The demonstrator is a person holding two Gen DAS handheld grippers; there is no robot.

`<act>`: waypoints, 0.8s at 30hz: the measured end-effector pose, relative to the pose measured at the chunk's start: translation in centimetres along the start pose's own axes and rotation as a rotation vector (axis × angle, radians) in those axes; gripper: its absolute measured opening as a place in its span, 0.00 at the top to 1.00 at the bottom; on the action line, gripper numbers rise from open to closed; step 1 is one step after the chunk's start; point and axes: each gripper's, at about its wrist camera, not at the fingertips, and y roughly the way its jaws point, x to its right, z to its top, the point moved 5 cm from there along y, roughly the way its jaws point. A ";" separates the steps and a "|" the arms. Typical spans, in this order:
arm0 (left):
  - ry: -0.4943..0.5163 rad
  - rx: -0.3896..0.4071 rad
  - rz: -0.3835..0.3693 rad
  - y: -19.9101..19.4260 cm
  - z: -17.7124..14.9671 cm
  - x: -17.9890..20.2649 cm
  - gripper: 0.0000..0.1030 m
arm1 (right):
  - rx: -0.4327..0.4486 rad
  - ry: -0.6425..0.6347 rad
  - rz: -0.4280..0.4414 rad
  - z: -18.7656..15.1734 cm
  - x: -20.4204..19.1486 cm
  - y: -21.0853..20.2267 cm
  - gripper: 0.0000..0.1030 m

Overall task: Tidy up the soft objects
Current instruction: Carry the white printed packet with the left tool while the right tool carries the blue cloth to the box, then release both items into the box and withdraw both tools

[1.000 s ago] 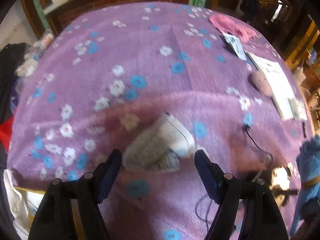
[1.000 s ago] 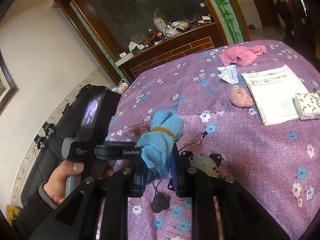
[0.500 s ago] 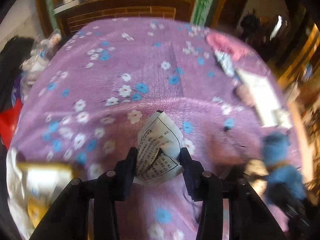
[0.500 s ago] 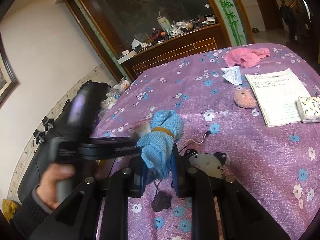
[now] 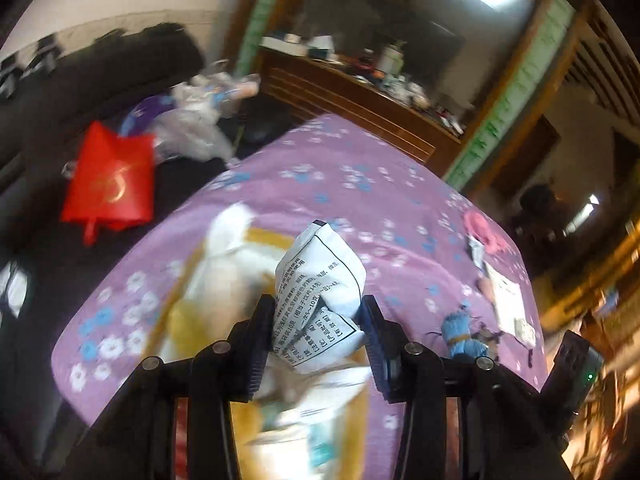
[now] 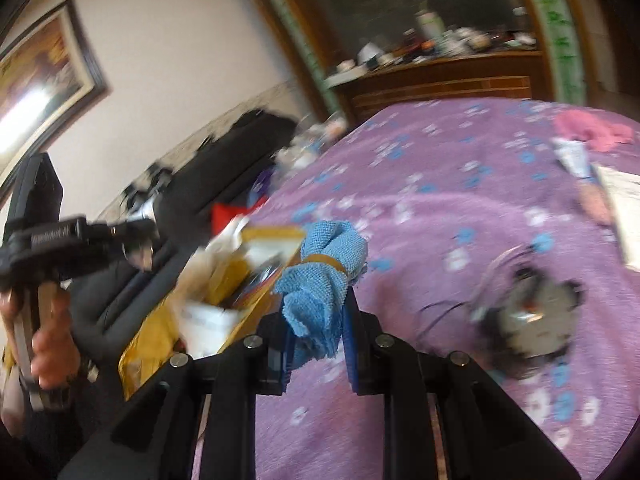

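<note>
The left tongs [image 5: 318, 316] are closed on a white packet [image 5: 320, 292] printed with black text, pinched at its crumpled lower half so the puffed top stands up between the fingers. The packet is held above a yellow box [image 5: 256, 240] at the near edge of the table, whose purple flowered cloth [image 5: 360, 184] covers the whole top; the box's contents are too blurred to make out.

The right tongs [image 6: 318, 328] are closed on a blue cloth bundle [image 6: 324, 276] tied round its middle with a tan band. It is held up just beside the open yellow box [image 6: 240, 280], which holds white and dark items, blurred. To the right on the cloth lies a round grey part with black wires [image 6: 528, 320].

Farther back on the table lie a pink cloth [image 6: 592, 130], a white paper sheet [image 6: 624, 208] and a small pink fuzzy lump [image 6: 594, 200] touching the sheet's left edge. A red bag [image 5: 110, 180] sits off the table on a dark sofa [image 5: 80, 92].
</note>
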 end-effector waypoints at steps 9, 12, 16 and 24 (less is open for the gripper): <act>0.085 -0.073 0.078 2.7 -4.5 -0.9 0.56 | -0.137 -0.054 0.066 2.6 -7.4 6.1 0.80; 0.151 -0.045 0.113 2.9 -5.5 0.0 0.53 | -0.163 -0.072 0.040 2.4 -8.2 8.7 0.80; 0.167 -0.029 0.098 2.9 -6.5 -0.3 0.44 | -0.175 -0.098 0.007 1.1 -7.9 10.4 0.76; 0.134 0.053 0.041 0.4 -7.4 -0.7 0.08 | -0.134 -0.044 0.070 1.3 -7.2 9.3 0.44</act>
